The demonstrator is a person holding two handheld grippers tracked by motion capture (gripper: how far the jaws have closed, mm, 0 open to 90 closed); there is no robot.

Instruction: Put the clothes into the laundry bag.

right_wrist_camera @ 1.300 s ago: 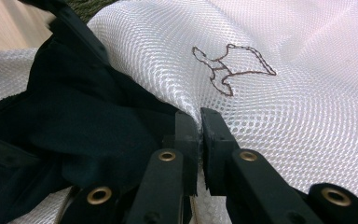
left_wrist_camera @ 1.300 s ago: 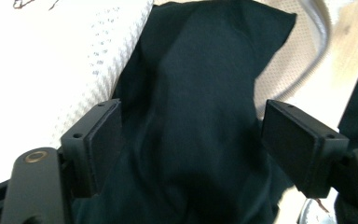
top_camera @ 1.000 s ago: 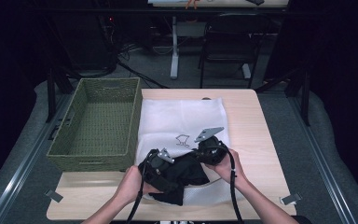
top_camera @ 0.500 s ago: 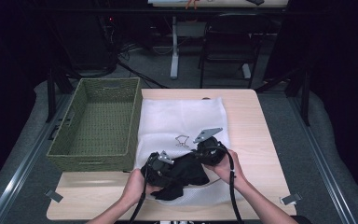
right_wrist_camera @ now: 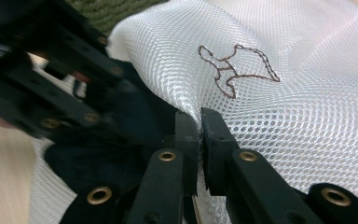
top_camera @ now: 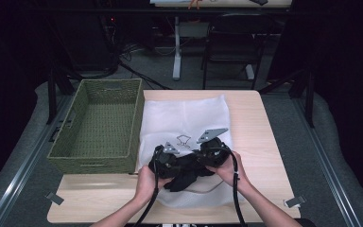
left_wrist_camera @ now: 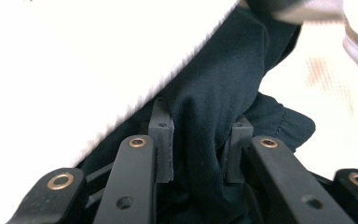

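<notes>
A: status on the two grippers?

B: left gripper [left_wrist_camera: 196,154], left gripper view: jaws have just been closing, now pinched on a bunched fold of the black garment [left_wrist_camera: 223,93]. Pads press the cloth from both sides, fold runs up through the middle of the frame

A: and the right one?

B: right gripper [right_wrist_camera: 199,140], right gripper view: jaws nearly together, clamped on the edge of the white mesh bag [right_wrist_camera: 279,107]. Thin mesh only between the pads, lower centre of frame

A: where's the garment in the high view?

B: lower centre, black garment [top_camera: 185,176] bunched between the two hands, at the near edge of the white mesh bag [top_camera: 184,118]. Part of it spills toward the bottom of the frame over the mesh. Whether any of it is already inside the bag, can't tell

A: bag position?

B: flat on the table [top_camera: 260,137], centre of frame, embroidered outline logo [top_camera: 184,140] just above the grippers. Same logo [right_wrist_camera: 235,70] upper centre in the right gripper view

A: anything else?

B: green woven basket [top_camera: 99,123] left of centre, touching or just beside the bag's left edge. Left gripper [top_camera: 168,158] and right gripper [top_camera: 212,149] close together, both over the bag's near end, cables trail down to the bottom edge
</notes>
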